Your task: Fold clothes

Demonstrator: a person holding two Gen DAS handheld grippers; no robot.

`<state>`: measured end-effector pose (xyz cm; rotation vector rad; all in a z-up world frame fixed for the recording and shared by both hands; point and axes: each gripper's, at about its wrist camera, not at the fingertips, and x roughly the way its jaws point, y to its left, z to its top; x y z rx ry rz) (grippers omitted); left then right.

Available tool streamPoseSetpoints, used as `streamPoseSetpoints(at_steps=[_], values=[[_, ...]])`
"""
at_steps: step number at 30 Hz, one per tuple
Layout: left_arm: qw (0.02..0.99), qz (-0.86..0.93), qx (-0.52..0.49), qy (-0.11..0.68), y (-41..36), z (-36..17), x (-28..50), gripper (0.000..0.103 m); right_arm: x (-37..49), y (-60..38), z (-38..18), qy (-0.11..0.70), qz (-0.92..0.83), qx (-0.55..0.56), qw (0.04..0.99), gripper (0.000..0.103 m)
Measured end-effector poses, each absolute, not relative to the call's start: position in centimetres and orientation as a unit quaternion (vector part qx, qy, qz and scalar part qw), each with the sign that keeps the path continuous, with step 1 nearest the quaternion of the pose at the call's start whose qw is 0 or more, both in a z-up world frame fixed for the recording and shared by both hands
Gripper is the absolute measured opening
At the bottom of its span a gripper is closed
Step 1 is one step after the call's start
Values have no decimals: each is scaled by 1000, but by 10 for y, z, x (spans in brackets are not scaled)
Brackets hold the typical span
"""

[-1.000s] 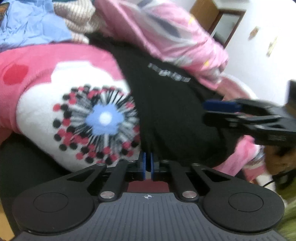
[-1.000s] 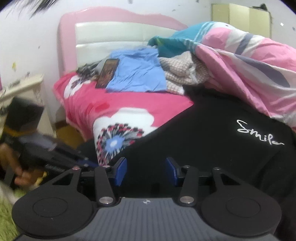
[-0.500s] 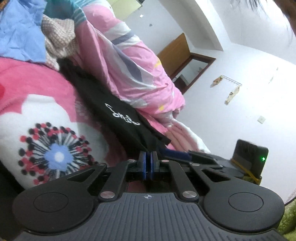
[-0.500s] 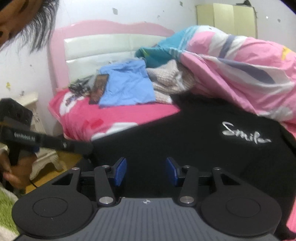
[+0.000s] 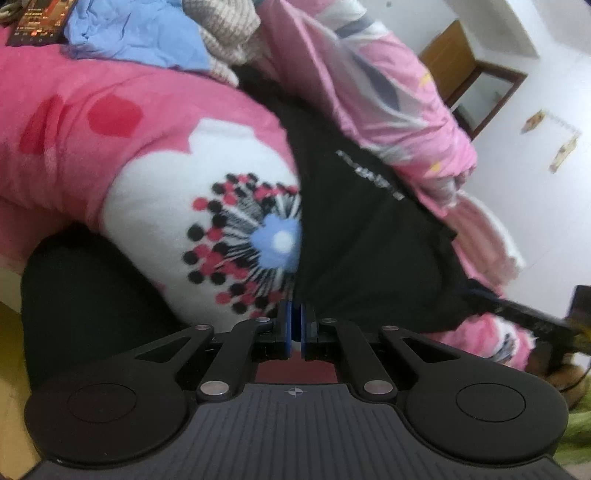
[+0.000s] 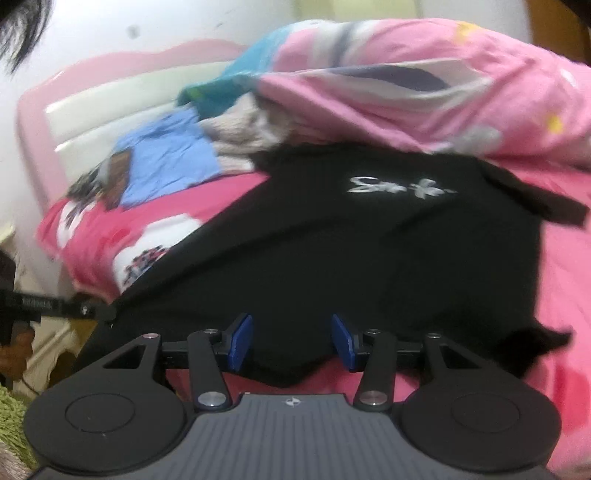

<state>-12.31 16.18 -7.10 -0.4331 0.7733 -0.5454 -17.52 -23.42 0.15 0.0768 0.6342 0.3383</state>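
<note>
The bed [image 6: 236, 192] is carrying everything, and its pink floral cover is running out of frame at the near and side edges in both views. Ahead of the right tool [image 6: 291, 341], a pink headboard [image 6: 92, 77] is standing against a white wall; motion blur is softening the whole right view. A pink patterned duvet [image 6: 424, 85] is lying bunched beyond the tools, hiding the far edge of the black T-shirt [image 6: 351, 251]. The T-shirt is lying spread on the bed directly in front of the right tool, with white script on its chest too blurred to read. Its lower hem is sitting between the right tool's blue pads, which are standing apart without pressing on the cloth. The left tool [image 5: 294, 326] is clenched on the T-shirt's edge [image 5: 369, 258], the pads meeting with the fabric rising from between them. Left of the left tool, a black mass is lying below the bed; it is too dark to identify. Farther ahead, a blue garment [image 6: 170, 162] and a beige knit [image 5: 221, 33] are lying on the cover. In the left view, a wooden door frame [image 5: 476, 85] is showing to the upper right.
</note>
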Motion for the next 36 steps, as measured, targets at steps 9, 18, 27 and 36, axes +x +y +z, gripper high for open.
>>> streamPoseSetpoints(at_steps=[9,18,27,36], values=[[880,-235,-118,394,136,-78,-110,5,-197,-316,3,248,47,174,952,50],[905,-205,-43,371,131,-49,-123,22,-208,-393,-23,216,-31,306,927,55],[861,-389,-3,328,45,-24,-115,53,-189,-395,-40,217,-2,325,920,53],[825,-483,112,272,-51,-39,-130,62,-219,-398,-10,154,6,330,931,3]])
